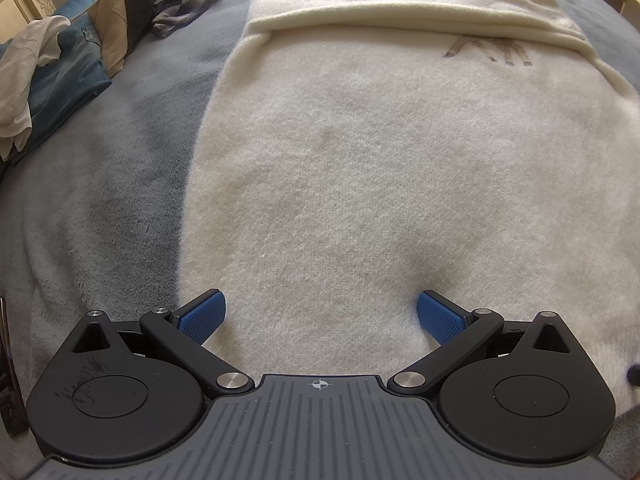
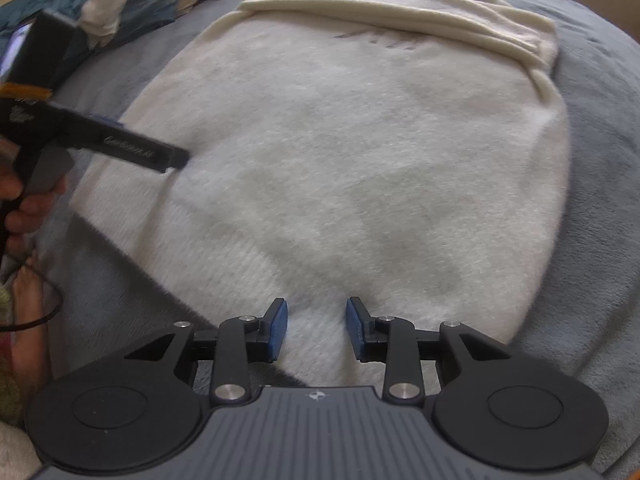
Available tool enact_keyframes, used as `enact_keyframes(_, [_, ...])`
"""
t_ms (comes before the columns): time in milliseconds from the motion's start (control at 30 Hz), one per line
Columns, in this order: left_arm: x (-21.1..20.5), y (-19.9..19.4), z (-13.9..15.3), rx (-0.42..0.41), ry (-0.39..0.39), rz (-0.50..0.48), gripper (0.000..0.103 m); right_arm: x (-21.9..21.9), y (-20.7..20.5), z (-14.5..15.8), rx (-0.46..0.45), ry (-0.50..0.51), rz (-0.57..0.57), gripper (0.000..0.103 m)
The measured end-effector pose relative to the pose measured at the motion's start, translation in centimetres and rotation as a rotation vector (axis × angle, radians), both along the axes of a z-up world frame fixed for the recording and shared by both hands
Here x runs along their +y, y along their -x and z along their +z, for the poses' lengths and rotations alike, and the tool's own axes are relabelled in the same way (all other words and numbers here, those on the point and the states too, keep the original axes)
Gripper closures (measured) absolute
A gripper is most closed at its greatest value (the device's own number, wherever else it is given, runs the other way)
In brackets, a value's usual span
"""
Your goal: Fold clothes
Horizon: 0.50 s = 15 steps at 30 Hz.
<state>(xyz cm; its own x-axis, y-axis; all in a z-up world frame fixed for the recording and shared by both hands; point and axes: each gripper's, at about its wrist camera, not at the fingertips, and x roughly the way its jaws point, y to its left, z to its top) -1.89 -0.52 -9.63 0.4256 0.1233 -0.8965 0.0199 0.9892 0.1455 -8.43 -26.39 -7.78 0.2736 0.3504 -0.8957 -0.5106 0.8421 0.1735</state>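
Clothes pile [image 1: 60, 64] at ten o'clock, unfolded, partly cut off. Cream sweater [image 1: 360, 160] flat on the grey blanket [image 1: 100, 200], top edge folded over at twelve (sleeves hidden); bottom fold remains. Left gripper [image 1: 321, 318] gapes wide, empty. Right gripper [image 2: 316, 330] narrower, empty, over the hem.

Left gripper [image 1: 321, 316], blue-padded jaws wide apart over near hem of cream fleece sweater [image 1: 380, 168] spread on grey-blue plush bed [image 1: 100, 208]; heaped clothes pile [image 1: 80, 40] far left.
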Motion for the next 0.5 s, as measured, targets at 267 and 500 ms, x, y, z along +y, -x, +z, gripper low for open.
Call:
enact_keyframes(267, [0.1, -0.1, -0.1, 0.005, 0.004, 0.003, 0.0, -2.1, -0.7, 1.8, -0.008, -0.129, -0.052, 0.069])
enact_keyframes(500, [0.2, 0.0, -0.1, 0.005, 0.007, 0.002, 0.0, -9.9, -5.6, 1.6, -0.011, -0.207, -0.522, 0.067])
